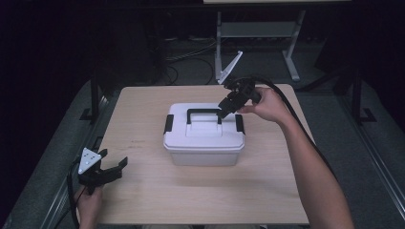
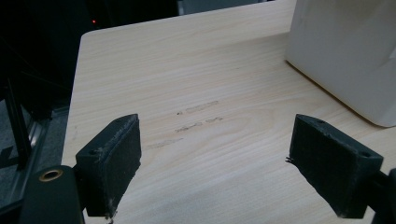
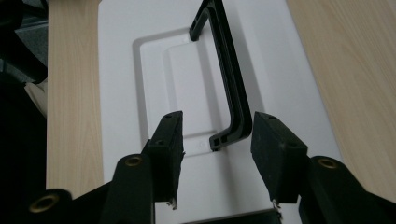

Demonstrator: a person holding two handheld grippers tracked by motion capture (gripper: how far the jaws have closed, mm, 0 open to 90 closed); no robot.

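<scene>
Two grippers are out, but one is doing the work. The right gripper (image 1: pixel 228 107) hangs over the right end of the black handle (image 1: pixel 204 114) on the white box (image 1: pixel 204 136), which sits near the middle of the table (image 1: pixel 143 191), slightly toward the far edge. In the right gripper view its jaws stand apart, one on each side of the handle's end (image 3: pixel 231 126), not yet pressing on it.

To my eye the step is taking hold of that handle. It would go best if the hand lowers until the bar lies squarely between the pads (image 3: pixel 275 154), then closes across the thin bar rather than on the bend where it meets the lid (image 3: pixel 121 84). Gripping so near one end may tip the box when lifted; sliding toward the bar's middle looks safer.

The black latches (image 1: pixel 168 123) at each end of the lid look folded down, though I cannot tell whether they are locked.

The left gripper (image 1: pixel 111 168) rests low near the front left corner of the table, jaws spread wide with bare wood between them (image 2: pixel 210 154), and the box's wall (image 2: pixel 345 56) well off to its side.

Room is generous: open wood along the front edge and on both sides of the box. The far edge is closer, with a desk frame (image 1: pixel 258 33) beyond it.
</scene>
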